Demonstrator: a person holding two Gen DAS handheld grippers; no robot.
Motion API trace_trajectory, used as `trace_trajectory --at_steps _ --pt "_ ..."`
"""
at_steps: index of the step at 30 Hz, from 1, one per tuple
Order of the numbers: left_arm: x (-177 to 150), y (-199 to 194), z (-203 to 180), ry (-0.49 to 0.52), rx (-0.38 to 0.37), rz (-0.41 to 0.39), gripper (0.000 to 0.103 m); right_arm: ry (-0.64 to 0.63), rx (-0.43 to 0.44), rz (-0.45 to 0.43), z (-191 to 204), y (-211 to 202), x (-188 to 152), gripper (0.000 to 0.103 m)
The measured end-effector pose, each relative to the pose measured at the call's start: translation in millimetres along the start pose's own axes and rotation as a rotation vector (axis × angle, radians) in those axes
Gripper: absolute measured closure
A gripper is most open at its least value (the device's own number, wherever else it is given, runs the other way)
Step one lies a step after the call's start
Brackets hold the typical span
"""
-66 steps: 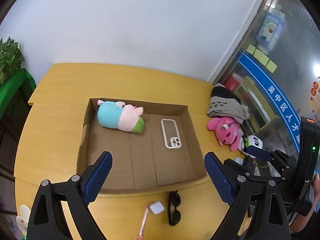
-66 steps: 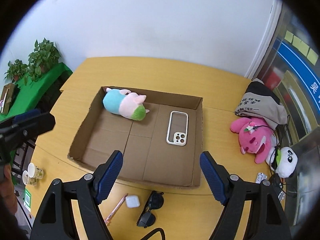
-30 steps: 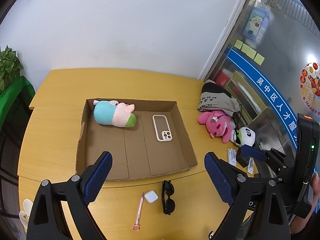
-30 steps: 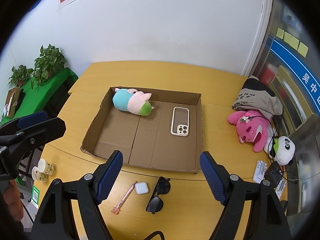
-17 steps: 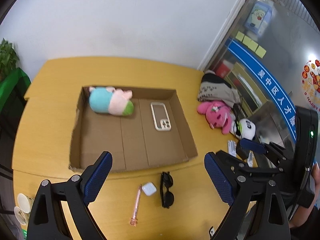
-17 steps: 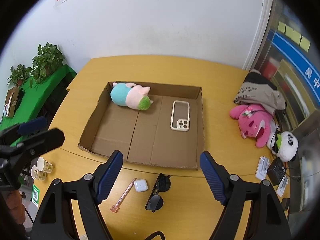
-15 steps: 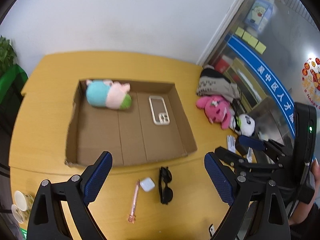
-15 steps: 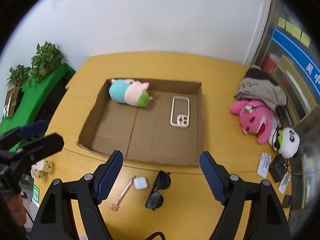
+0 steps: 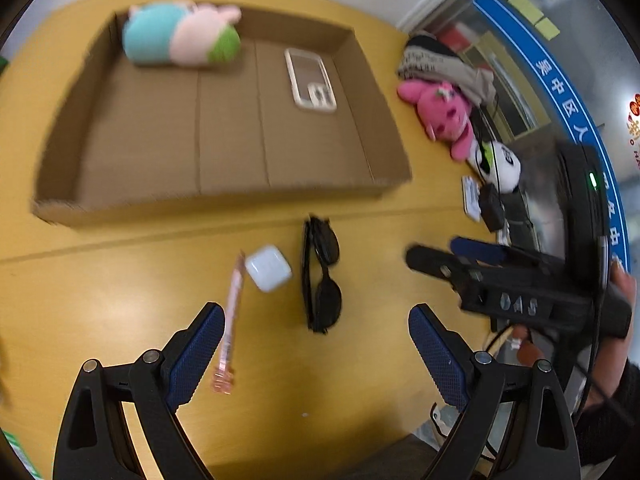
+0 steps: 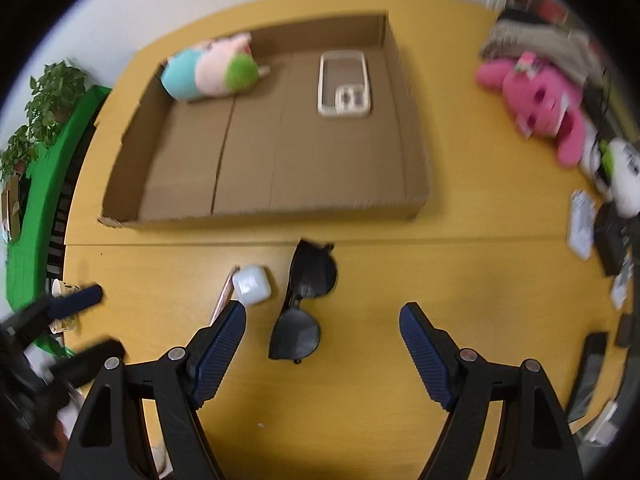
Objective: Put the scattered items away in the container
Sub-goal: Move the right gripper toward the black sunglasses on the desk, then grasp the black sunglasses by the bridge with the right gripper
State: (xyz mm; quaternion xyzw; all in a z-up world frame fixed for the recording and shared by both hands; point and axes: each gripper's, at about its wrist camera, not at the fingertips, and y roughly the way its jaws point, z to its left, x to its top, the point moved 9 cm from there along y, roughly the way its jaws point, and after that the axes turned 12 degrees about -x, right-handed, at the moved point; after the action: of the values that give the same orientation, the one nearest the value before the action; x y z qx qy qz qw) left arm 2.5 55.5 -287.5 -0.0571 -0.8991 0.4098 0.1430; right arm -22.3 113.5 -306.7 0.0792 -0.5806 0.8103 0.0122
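Both grippers gape wide and empty, but the sunglasses (image 10: 303, 305) lie lengthwise near-to-far just ahead of the right gripper (image 10: 322, 350), closer than the left gripper (image 9: 316, 354).

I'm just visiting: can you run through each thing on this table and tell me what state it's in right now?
Box: open-topped, on the table.
Plush: lying in the box.
Phone case: flat in the box.
Sunglasses: folded, on the table outside the box.
Earbud case: shut, beside the sunglasses.
Pink pen: lying on the table.
Left gripper: open, empty.
Right gripper: open, empty.
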Motion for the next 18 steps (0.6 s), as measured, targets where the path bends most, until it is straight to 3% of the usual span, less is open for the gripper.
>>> trace_trajectory --at_steps 5,12,14,18 --pt "-21 48 9 -0.066 -0.091 0.072 0.007 -0.05 0.049 0.102 9 41 -8 0.024" --pt "-30 99 25 -0.183 -0.194 0.104 0.009 -0.08 0.151 0.288 31 108 -19 0.024" --pt "-30 109 28 -0.203 -0.212 0.114 0.011 -0.108 0.173 0.292 39 119 -20 0.024" --pt "-35 131 40 -0.239 -0.21 0.163 0.026 -0.146 0.153 0.325 44 135 -26 0.026"
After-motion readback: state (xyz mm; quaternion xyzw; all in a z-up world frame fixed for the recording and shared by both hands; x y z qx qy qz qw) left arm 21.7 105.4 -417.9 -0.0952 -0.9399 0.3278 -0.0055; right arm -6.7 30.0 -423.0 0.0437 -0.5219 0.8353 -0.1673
